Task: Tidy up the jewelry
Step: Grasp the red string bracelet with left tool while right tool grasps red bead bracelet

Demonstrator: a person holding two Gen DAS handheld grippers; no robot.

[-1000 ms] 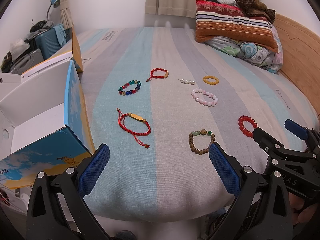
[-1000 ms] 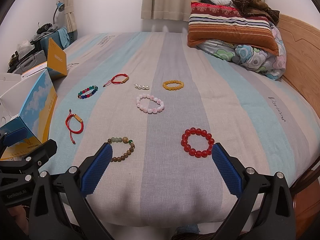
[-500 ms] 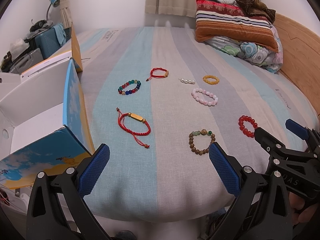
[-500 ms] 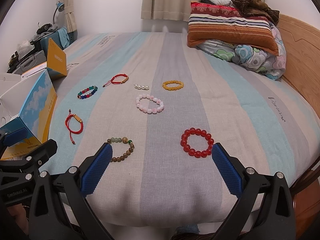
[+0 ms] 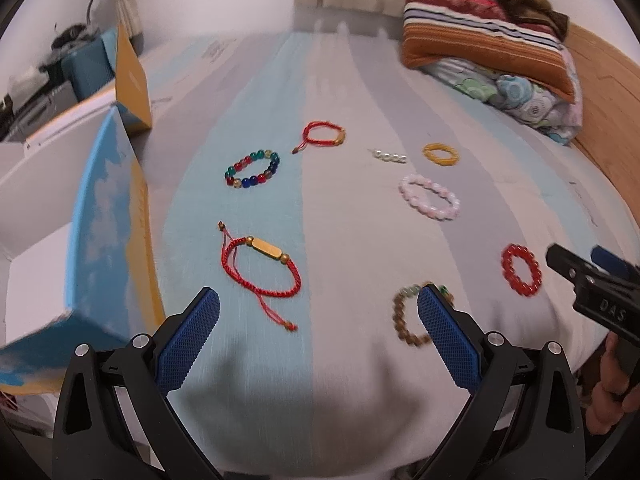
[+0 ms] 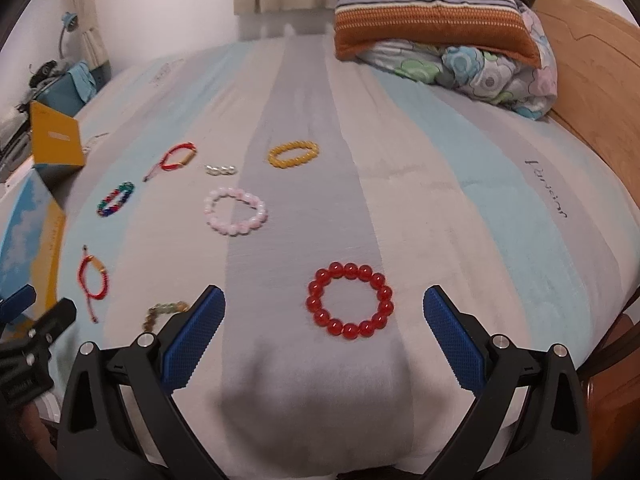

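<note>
Both claws gape wide and empty: right gripper [image 6: 324, 312] frames the red glass-bead bracelet [image 6: 350, 300] lying on the striped bedsheet [image 6: 460, 200]; left gripper [image 5: 318, 320] nears the red cord bracelet [image 5: 262, 266]. Pinching may snag sheet fabric.

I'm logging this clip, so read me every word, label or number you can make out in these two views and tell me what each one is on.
"DAS": pale letters on the black body of the right gripper, its start cut off.
Cursive word printed on the bedsheet near the right edge: cannot be read for certain.
Faint print on the sheet's far left corner: blurred, unreadable.
Mark on the yellow box flap: too small.
Lettering on the left gripper body: too dark.
</note>
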